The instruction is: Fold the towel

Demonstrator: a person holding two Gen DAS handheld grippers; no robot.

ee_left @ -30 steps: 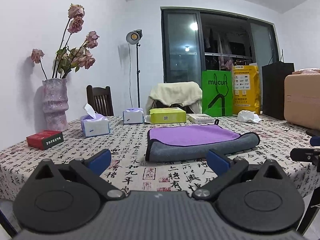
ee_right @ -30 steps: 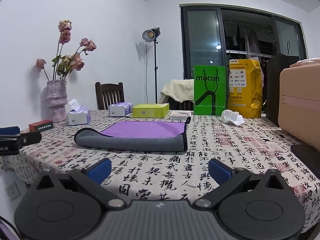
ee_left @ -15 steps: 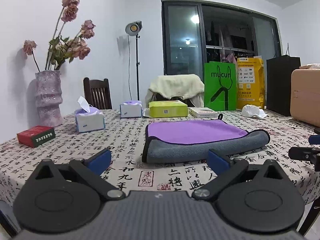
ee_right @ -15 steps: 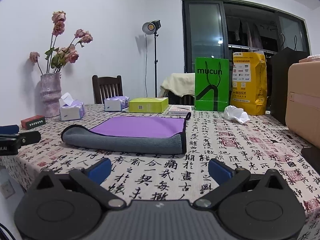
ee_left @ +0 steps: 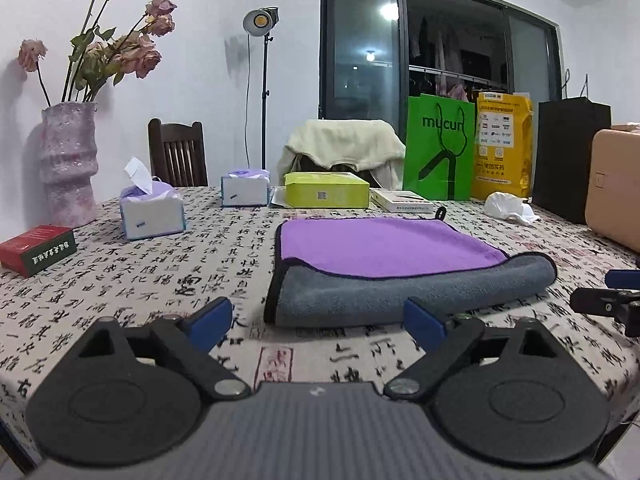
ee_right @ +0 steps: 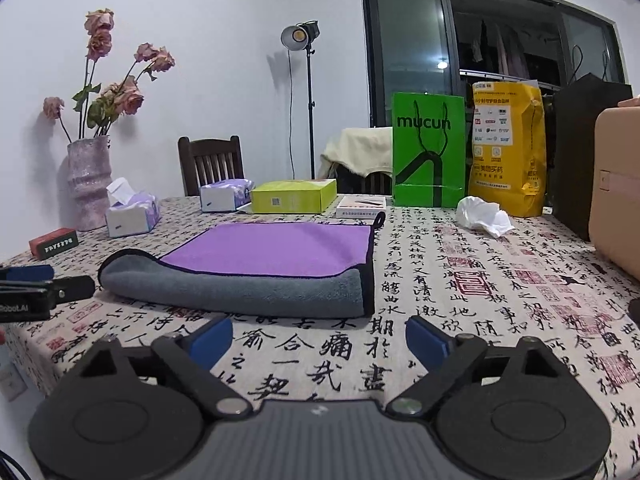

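A towel, purple on top and grey underneath, lies folded over on the patterned tablecloth (ee_left: 168, 280); it shows in the left wrist view (ee_left: 384, 248) and in the right wrist view (ee_right: 272, 248). Its grey folded edge faces both grippers. My left gripper (ee_left: 318, 322) is open and empty, just short of the towel's near left corner. My right gripper (ee_right: 320, 338) is open and empty, just short of the near right corner. Each gripper's tip shows at the edge of the other's view.
Two tissue boxes (ee_left: 152, 210), a yellow-green box (ee_left: 326, 195), a red box (ee_left: 38, 249) and a pink vase (ee_left: 68, 164) of dried roses stand at the back left. A green bag (ee_left: 438, 148), a yellow bag, a crumpled tissue (ee_right: 482, 216) and a tan case (ee_right: 618, 188) stand at the right.
Both grippers have moved forward toward the towel's near edge and tilted down a little. Both stayed open. The towel has not moved.
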